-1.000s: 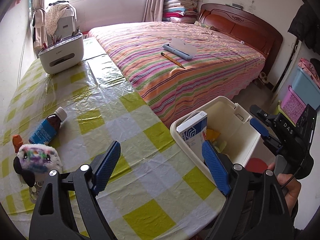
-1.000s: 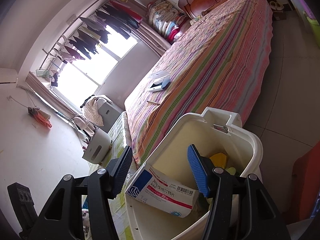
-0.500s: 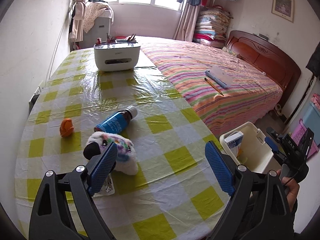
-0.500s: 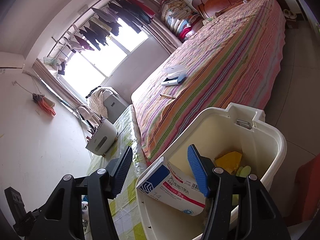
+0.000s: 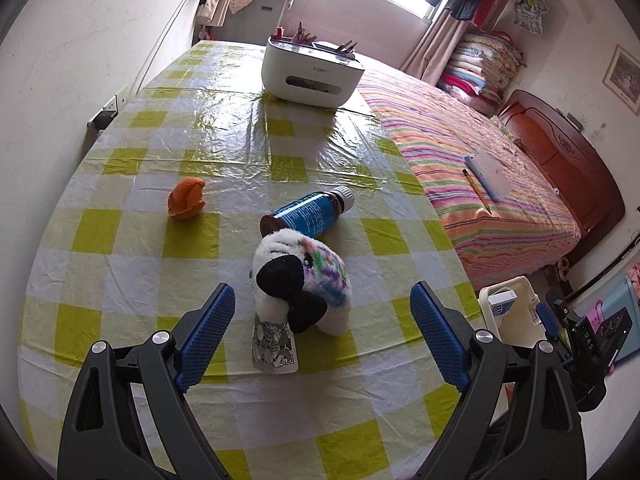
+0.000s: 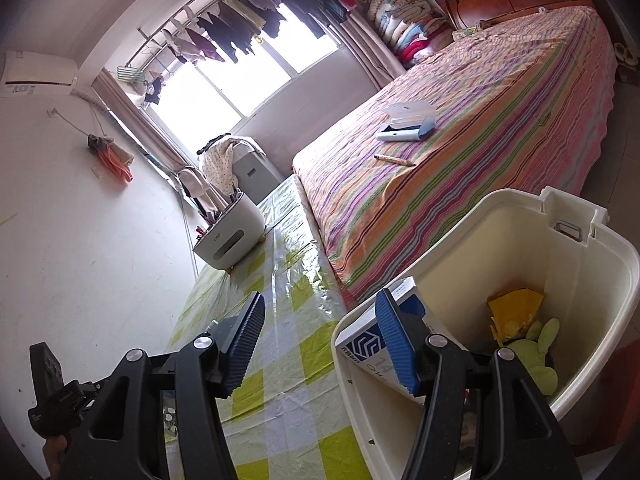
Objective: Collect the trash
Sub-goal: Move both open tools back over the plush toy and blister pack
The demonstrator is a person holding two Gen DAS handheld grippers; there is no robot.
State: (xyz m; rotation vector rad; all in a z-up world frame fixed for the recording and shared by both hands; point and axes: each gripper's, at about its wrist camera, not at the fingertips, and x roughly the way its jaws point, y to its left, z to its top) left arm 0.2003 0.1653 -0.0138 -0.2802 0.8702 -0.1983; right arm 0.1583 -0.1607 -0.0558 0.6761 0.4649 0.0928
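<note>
My left gripper (image 5: 322, 332) is open and empty above the checked table (image 5: 160, 248), its fingers either side of a white plush toy (image 5: 304, 280) with a small printed wrapper (image 5: 274, 346) under it. A brown bottle with a blue label (image 5: 310, 212) lies behind the toy. An orange peel (image 5: 186, 199) lies to the left. My right gripper (image 6: 320, 344) is open and empty over the rim of the white bin (image 6: 580, 272). The bin holds a blue-and-white medicine box (image 6: 364, 344), yellow paper (image 6: 514, 308) and something green (image 6: 536, 352).
A white tissue-box organiser (image 5: 310, 74) stands at the table's far end. The striped bed (image 5: 480, 168) runs along the table's right edge, with a pencil and a case on it. The bin (image 5: 508, 312) stands on the floor off the table's right corner. A wall runs along the left.
My left gripper has swung left from the bin to the table and now frames the plush toy. My right gripper has shifted a little left over the bin's rim.
</note>
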